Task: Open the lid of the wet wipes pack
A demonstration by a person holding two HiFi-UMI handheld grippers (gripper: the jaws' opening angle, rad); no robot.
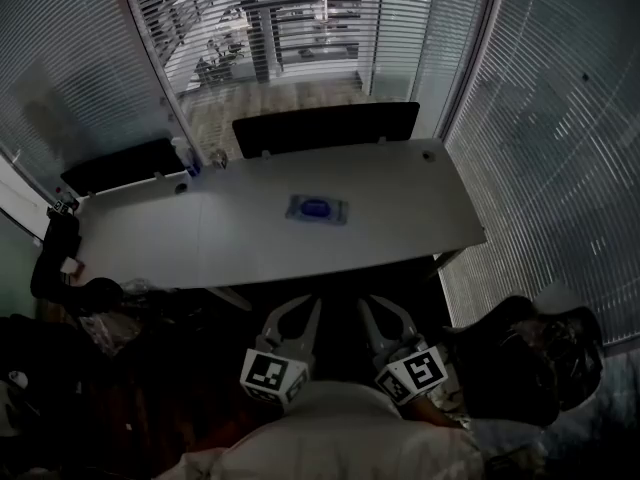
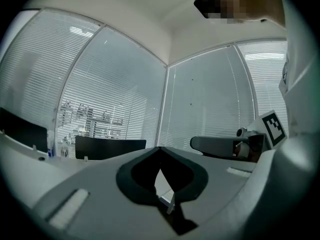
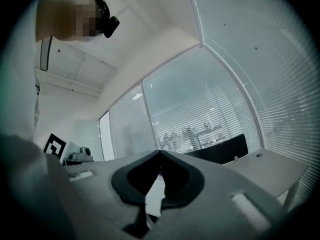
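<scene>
The wet wipes pack [image 1: 316, 209] is a bluish packet with a darker oval lid, lying flat near the middle of the white table [image 1: 400, 208]; the lid looks closed. Both grippers are held low against the person's body, short of the table's near edge and far from the pack. In the head view the left gripper [image 1: 300, 310] and right gripper [image 1: 382, 310] point toward the table side by side. In its own view, the left gripper [image 2: 160, 148] has its jaw tips meeting with nothing between them. The right gripper [image 3: 160, 152] looks the same. The pack does not show in either gripper view.
Two dark chairs [image 1: 325, 126] [image 1: 120, 165] stand behind the table, and a small bottle [image 1: 185, 155] is at its far left corner. A dark bag [image 1: 520, 358] lies on the floor to the right, with clutter [image 1: 100, 318] at the left. Blind-covered windows surround the room.
</scene>
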